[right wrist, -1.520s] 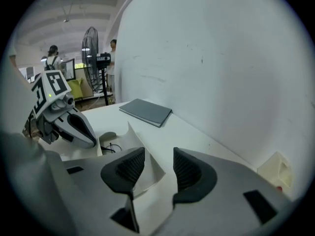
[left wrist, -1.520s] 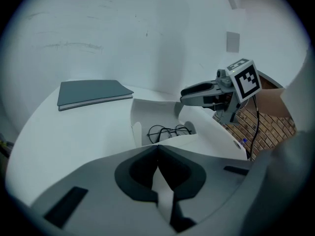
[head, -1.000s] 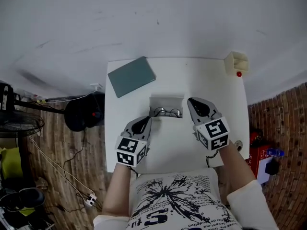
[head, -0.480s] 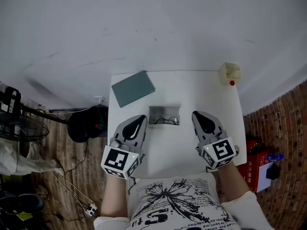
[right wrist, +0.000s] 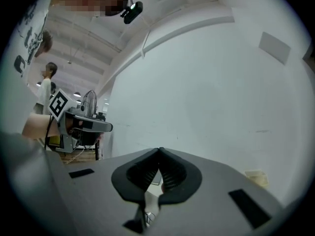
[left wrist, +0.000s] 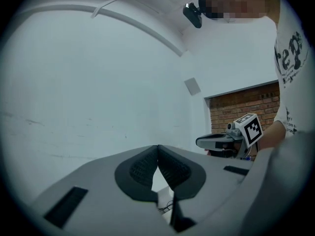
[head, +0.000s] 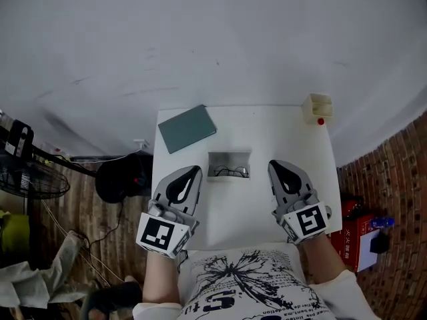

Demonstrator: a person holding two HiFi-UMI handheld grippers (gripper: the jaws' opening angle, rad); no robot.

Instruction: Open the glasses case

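We held our left gripper [head: 192,172] and right gripper [head: 276,167] with both pairs of jaws pressed together on nothing. The glasses case [head: 229,159] lay open between the two jaw tips, apart from each and well inside the tabletop [head: 267,132] edges. Bare surface flanked it, and a grey-green pad [head: 187,128] lay beyond the left jaws.

The person wears a white T-shirt [head: 243,282] with a black splashed print and pale sleeves [head: 348,291]. The left gripper [head: 195,170] and right gripper [head: 274,165] are grey with black ribbed pads [left wrist: 142,168]. Each bears a white cube [head: 160,234] with black square markers.
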